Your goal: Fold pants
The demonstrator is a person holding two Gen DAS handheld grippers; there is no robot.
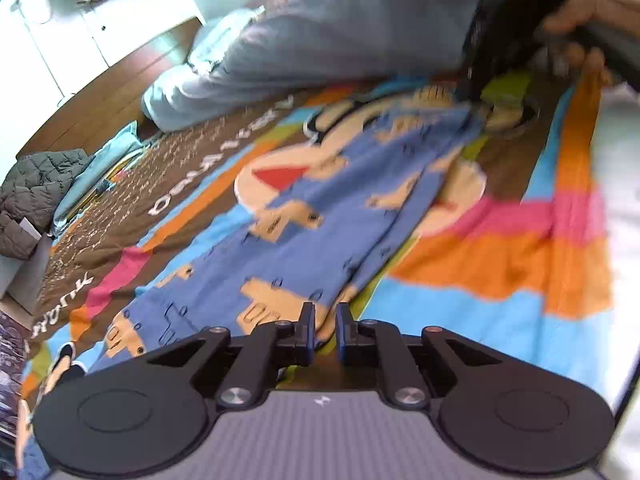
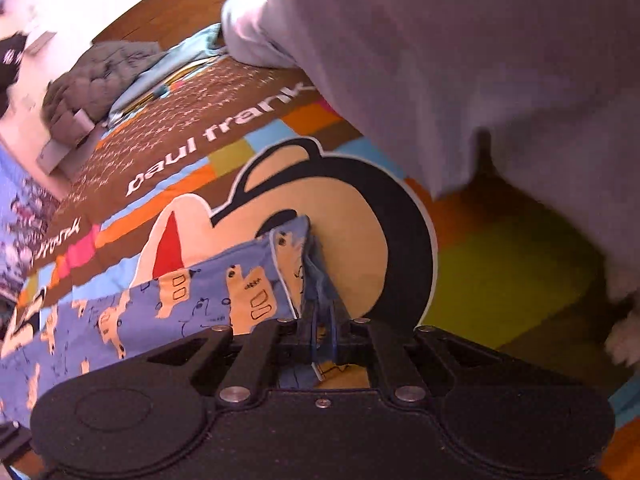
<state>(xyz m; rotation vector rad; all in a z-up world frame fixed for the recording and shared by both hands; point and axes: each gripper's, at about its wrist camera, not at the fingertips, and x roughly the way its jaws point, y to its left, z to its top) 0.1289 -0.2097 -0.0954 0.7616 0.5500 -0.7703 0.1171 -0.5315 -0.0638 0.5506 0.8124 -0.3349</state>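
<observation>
The pants (image 1: 312, 216) are blue with tan animal prints and lie stretched out on a colourful blanket (image 1: 500, 264). My left gripper (image 1: 323, 320) is at the near end of the pants, its fingers a small gap apart over the fabric edge, nothing clearly pinched. My right gripper (image 2: 322, 320) is shut on the other end of the pants (image 2: 248, 292), with bunched blue fabric between its fingers. In the left wrist view the right gripper and hand (image 1: 568, 20) show blurred at the far end.
The blanket (image 2: 500, 272) covers a bed. The person's grey-clad leg (image 2: 460, 60) kneels on it close to the right gripper. A quilted grey jacket (image 1: 36, 196) and light blue cloth (image 1: 104, 164) lie at the bed's far edge. White cupboards (image 1: 112, 12) stand behind.
</observation>
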